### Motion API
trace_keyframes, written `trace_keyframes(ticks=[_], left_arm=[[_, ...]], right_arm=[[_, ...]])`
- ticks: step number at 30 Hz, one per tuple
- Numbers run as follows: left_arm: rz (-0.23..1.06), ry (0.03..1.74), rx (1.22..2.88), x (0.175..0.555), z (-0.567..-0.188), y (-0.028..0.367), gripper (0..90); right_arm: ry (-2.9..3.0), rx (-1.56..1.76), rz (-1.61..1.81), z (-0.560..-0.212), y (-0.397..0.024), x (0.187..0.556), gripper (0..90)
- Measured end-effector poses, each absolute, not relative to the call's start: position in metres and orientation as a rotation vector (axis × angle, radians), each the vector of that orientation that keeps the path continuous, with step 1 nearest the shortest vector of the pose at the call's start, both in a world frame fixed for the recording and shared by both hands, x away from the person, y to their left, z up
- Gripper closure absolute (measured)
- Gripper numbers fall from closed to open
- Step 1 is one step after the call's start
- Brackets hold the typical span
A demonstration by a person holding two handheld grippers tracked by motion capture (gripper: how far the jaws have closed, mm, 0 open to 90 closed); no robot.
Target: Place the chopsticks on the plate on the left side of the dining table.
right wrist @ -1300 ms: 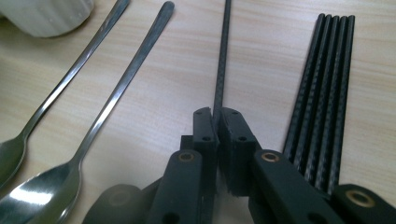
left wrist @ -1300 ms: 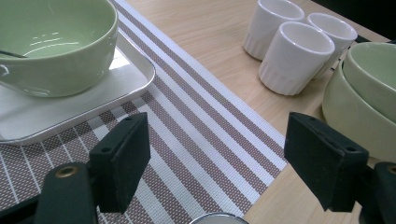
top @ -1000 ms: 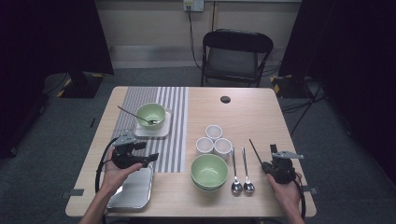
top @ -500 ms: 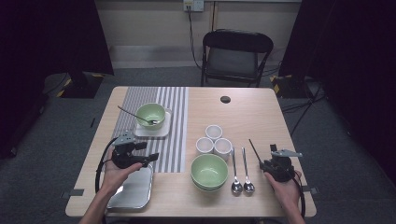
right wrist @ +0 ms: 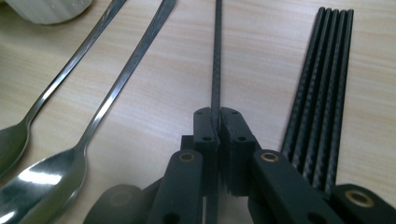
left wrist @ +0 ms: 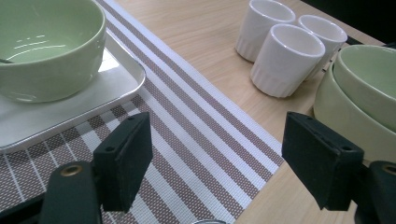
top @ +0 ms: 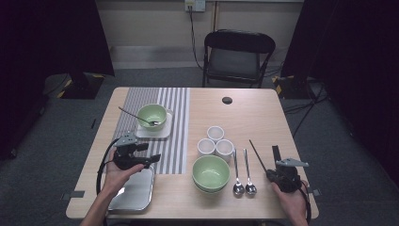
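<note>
My right gripper (right wrist: 218,122) is shut on a single black chopstick (right wrist: 215,56) that lies along the wooden table (top: 263,117) and points away from me. Its jaws have just been closing, with that chopstick between them. In the high view the right gripper (top: 272,173) sits at the front right, and the chopstick (top: 257,154) slants off to the upper left. A bundle of black chopsticks (right wrist: 322,79) lies just to its right. My left gripper (left wrist: 215,158) stands open above the striped mat (left wrist: 196,140), holding nothing. The left gripper (top: 148,153) is at the front left.
Two steel spoons (top: 242,174) lie left of the held chopstick. Stacked green bowls (top: 211,173) and three white cups (top: 215,142) sit mid-table. A green bowl (top: 152,116) holding a spoon rests on a white plate (top: 155,133). A metal tray (top: 134,195) lies front left.
</note>
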State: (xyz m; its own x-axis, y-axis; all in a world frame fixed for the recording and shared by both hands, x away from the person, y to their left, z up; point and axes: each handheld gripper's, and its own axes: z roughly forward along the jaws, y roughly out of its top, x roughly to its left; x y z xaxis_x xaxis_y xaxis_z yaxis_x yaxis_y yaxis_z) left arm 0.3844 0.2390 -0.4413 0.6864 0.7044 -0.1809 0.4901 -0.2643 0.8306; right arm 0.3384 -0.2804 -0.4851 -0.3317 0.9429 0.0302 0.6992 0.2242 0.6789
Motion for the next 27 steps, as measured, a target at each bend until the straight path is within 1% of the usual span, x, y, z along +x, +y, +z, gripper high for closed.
trace_keyframes(ticks=[7, 9, 12, 17, 27], left_arm=[[0.278, 0.93, 1.931, 0.385, -0.441, 0.24, 24.5], [0.28, 0.927, 1.934, 0.386, -0.442, 0.24, 24.5], [0.276, 0.928, 1.935, 0.386, -0.442, 0.239, 24.5], [0.273, 0.922, 1.935, 0.385, -0.442, 0.239, 24.5], [0.268, 0.94, 1.91, 0.385, -0.444, 0.239, 27.5]], right_arm=[[2.108, 1.52, 0.854, -0.486, -0.274, 0.352, 85.6], [2.1, 1.529, 0.867, -0.486, -0.274, 0.354, 82.1], [2.104, 1.524, 0.867, -0.486, -0.272, 0.361, 80.4], [2.104, 1.509, 0.856, -0.486, -0.267, 0.372, 85.6], [2.089, 1.481, 0.888, -0.487, -0.266, 0.372, 86.6]])
